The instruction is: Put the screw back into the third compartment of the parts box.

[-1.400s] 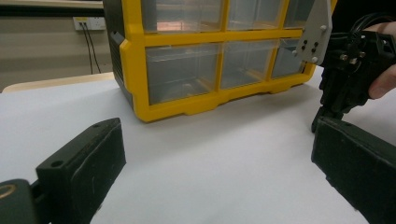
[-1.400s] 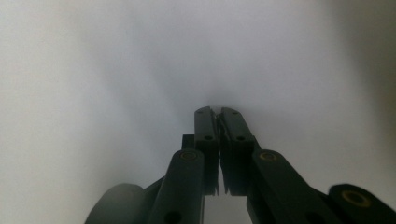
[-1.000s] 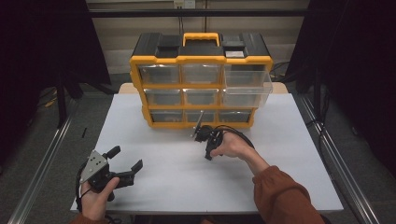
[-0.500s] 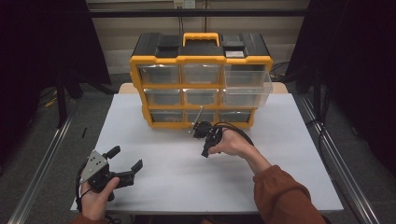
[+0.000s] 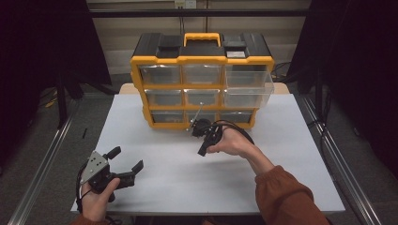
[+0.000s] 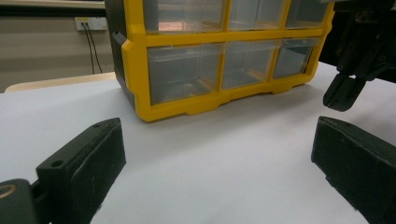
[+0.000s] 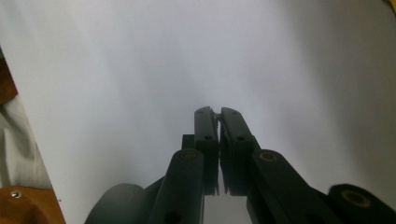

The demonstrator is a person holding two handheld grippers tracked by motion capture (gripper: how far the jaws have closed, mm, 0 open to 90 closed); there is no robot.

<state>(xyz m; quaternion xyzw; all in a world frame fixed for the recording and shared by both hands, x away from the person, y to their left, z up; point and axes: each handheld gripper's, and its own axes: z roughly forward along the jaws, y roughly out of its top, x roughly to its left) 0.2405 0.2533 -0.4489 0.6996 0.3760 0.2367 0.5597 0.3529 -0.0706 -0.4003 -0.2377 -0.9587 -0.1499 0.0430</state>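
A yellow and black drawer organizer (image 5: 202, 60) with clear drawers stands at the back middle of the white table (image 5: 291, 154). Its upper right drawer (image 5: 248, 89) is pulled partly out. My right gripper (image 5: 202, 151) hangs just in front of the organizer's bottom row, tips pointing down toward the table. In the right gripper view the right gripper (image 7: 217, 114) has its jaws pressed together, with a thin pale sliver, perhaps a small screw, pinched at the tips. My left gripper (image 5: 126, 158) rests at the front left, wide open and holding nothing. In the left gripper view the left gripper (image 6: 217, 154) faces the organizer (image 6: 187, 74).
The right gripper (image 6: 350, 84) shows at the far right of the left gripper view. A cable loops behind the right hand (image 5: 234, 143). Bare white table surface lies between the two grippers. Metal rails (image 5: 42, 173) run along the floor on both sides.
The right gripper has shifted slightly left and tilted further down toward the table. The left gripper has stayed put and open.
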